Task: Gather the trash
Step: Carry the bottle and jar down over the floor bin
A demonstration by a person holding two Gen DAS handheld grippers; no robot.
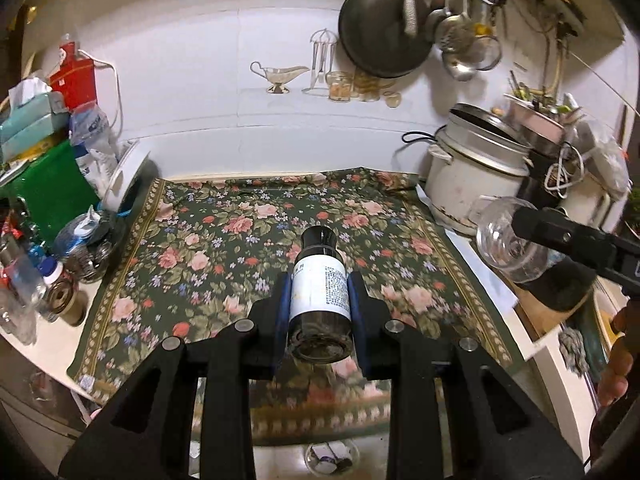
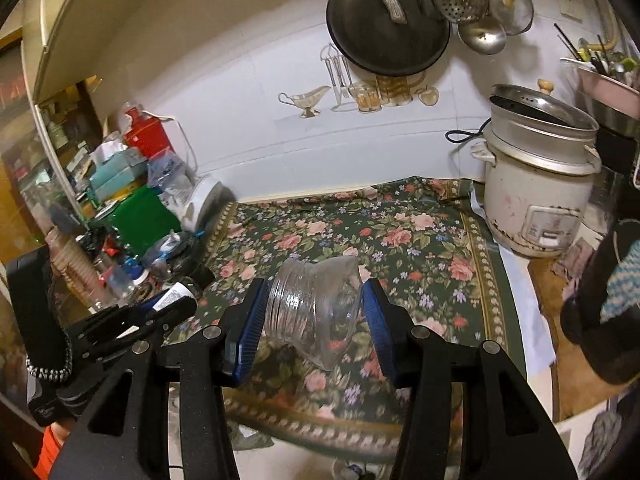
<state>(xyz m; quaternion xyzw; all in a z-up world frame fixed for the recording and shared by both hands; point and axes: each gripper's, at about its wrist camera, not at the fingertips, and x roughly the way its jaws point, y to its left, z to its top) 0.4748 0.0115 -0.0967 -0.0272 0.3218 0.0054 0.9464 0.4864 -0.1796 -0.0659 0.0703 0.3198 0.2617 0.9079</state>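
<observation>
Dark glass shows between the blue pads of the left gripper (image 1: 319,300), where a small bottle (image 1: 319,288) with a white printed label and a black cap is clamped across its body, cap pointing away from the camera; the jaws stand narrowly apart, closed on the bottle's sides, and the bottle is lifted clear above the floral cloth (image 1: 224,248) that covers the counter; the right gripper (image 2: 316,316) holds a clear plastic jar (image 2: 314,312) with a ribbed, threaded neck, lying tilted with its mouth toward the upper left; its jaws are set moderately wide, the left pad against the ribbed neck and the right pad against the jar's base edge, and the jar too hangs above the cloth; seen from the left wrist, that jar (image 1: 508,240) appears at the right, beside a white rice cooker (image 1: 476,176) standing at the cloth's far right corner; a dark pan (image 1: 380,32) and metal ladles (image 1: 456,28) hang on the white wall behind; boxes, bags and small containers crowd the counter's left end, among them a green box (image 1: 52,188) and a tissue box (image 1: 32,120).
</observation>
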